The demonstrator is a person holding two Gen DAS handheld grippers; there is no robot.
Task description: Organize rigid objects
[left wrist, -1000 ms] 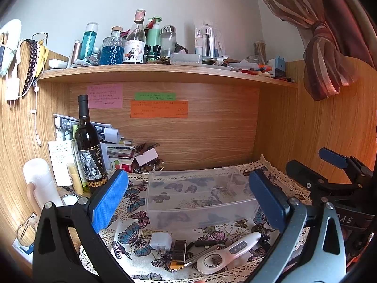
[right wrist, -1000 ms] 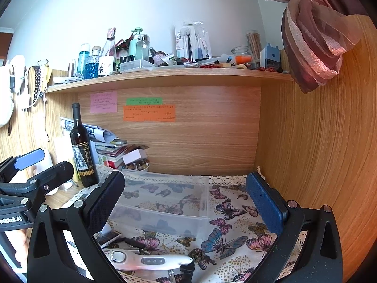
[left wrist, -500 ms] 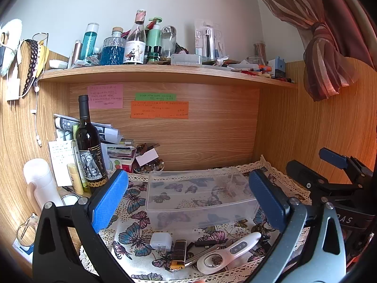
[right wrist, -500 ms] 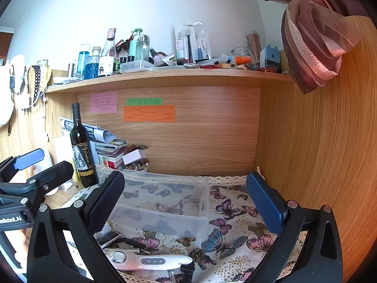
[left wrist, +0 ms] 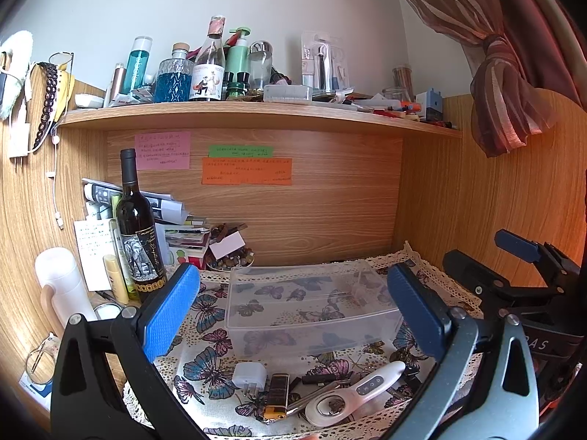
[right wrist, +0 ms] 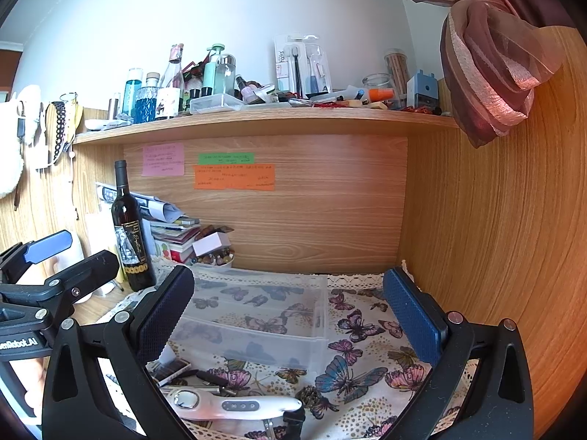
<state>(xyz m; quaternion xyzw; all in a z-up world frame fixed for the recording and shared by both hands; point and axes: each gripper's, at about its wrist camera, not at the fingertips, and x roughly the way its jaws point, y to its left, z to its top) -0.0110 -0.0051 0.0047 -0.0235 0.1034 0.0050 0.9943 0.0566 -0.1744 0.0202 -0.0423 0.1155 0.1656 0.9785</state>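
An empty clear plastic bin (left wrist: 312,308) sits on the butterfly cloth (left wrist: 205,370), and it also shows in the right wrist view (right wrist: 256,315). In front of it lie a white charger plug (left wrist: 250,374), a black and yellow lighter (left wrist: 276,396), a small black stick (left wrist: 318,378) and a white handheld device (left wrist: 361,388), the device also seen in the right wrist view (right wrist: 234,405). My left gripper (left wrist: 293,315) is open and empty above these items. My right gripper (right wrist: 290,315) is open and empty, to the right of the left one (right wrist: 47,282).
A wine bottle (left wrist: 137,231) stands at the back left beside stacked papers and a bowl of beads (left wrist: 229,260). A white mug (left wrist: 62,286) stands at the left edge. A shelf (left wrist: 256,113) full of bottles runs overhead. A wooden side wall (right wrist: 495,238) closes the right.
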